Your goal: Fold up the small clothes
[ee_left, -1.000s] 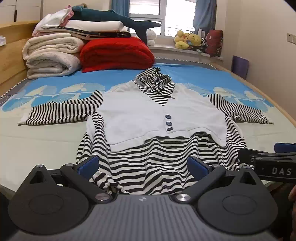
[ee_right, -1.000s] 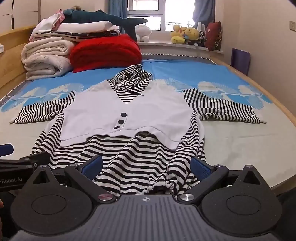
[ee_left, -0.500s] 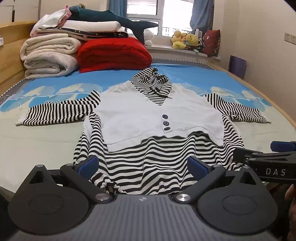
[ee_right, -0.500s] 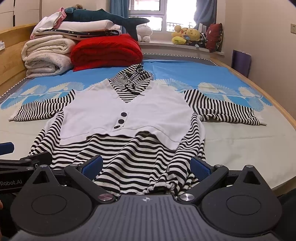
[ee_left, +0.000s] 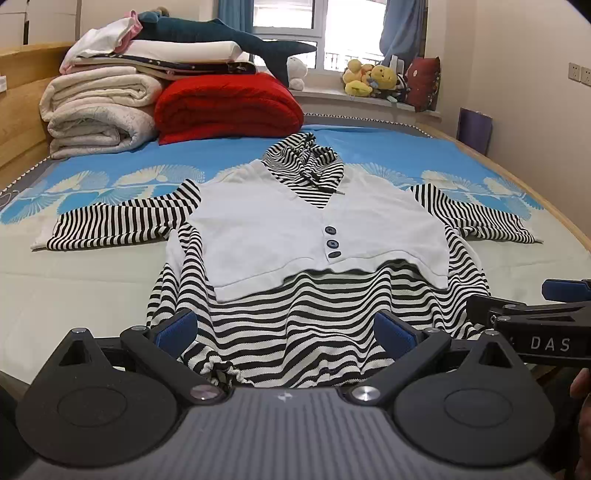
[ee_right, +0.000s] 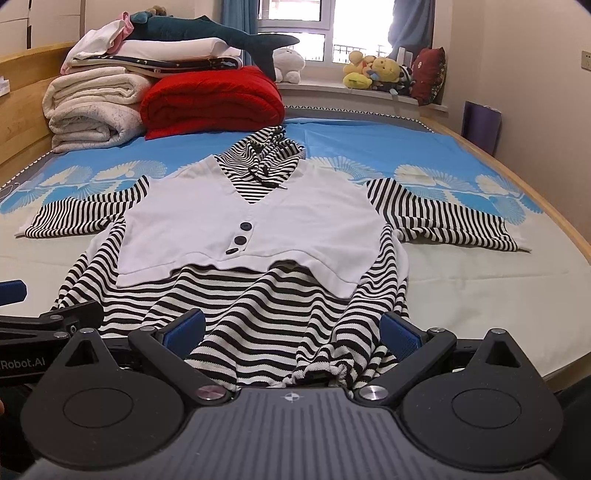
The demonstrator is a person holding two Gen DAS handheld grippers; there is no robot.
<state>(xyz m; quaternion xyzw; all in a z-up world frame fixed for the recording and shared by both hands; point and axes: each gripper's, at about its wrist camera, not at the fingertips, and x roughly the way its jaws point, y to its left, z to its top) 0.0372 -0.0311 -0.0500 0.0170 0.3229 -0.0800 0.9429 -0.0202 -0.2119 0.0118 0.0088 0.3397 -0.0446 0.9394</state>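
Where bedding (ee_left: 103,107) piles by the window (ee_left: 284,18), blue bed (ee_left: 388,147), both tongs (ee_left: 286,328) (ee_right: 293,328) released.

Black-and-white striped hooded top (ee_left: 317,317) with plain white vest front (ee_left: 295,236) and dark buttons (ee_left: 330,230); blue bedsheet (ee_left: 388,151) printed with pale fans; red blanket (ee_left: 229,107) at eleven o'clock.
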